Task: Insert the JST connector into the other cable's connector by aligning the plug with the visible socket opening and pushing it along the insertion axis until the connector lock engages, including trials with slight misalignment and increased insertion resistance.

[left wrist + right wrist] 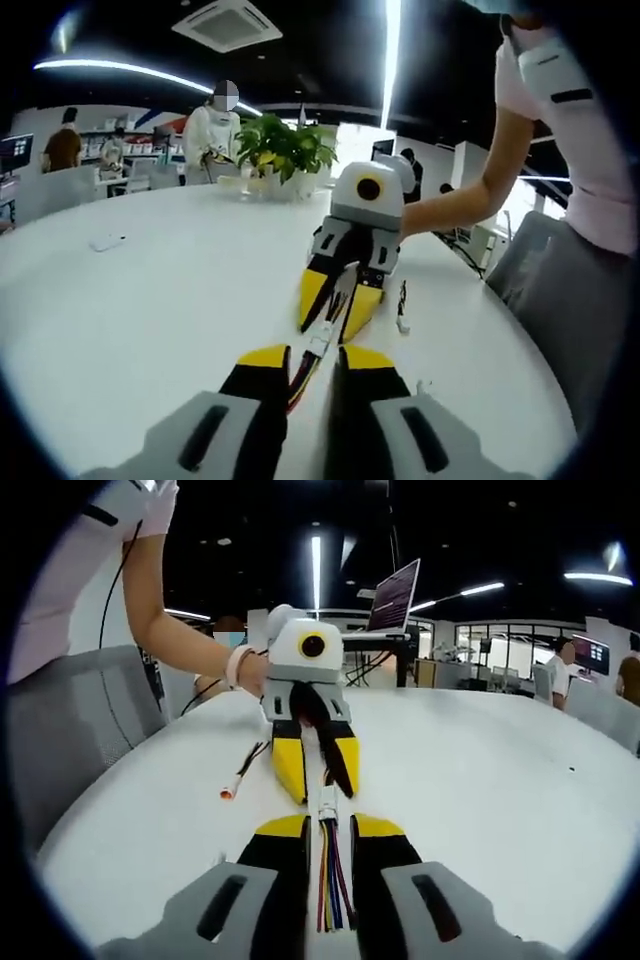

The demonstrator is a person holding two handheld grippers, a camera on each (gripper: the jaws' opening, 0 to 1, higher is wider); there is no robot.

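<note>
My left gripper [315, 358] is shut on a cable with red, yellow and black wires [303, 378], whose white plug [321, 346] sticks out past the yellow jaw tips. Facing it, my right gripper [330, 328] is shut on the other cable. In the right gripper view, the right gripper [330, 828] pinches multicoloured wires [331, 880] that end in a white connector [327, 802], and the left gripper [322, 792] meets it tip to tip. The two connectors touch in line; I cannot tell whether the lock is engaged.
A spare cable [402, 305] [240, 770] lies loose on the white table [150, 300] beside the grippers. A potted plant [285, 150] stands at the far edge, and a small white object [105, 242] lies further left. A raised laptop [393, 595] and a grey chair [80, 720] are nearby.
</note>
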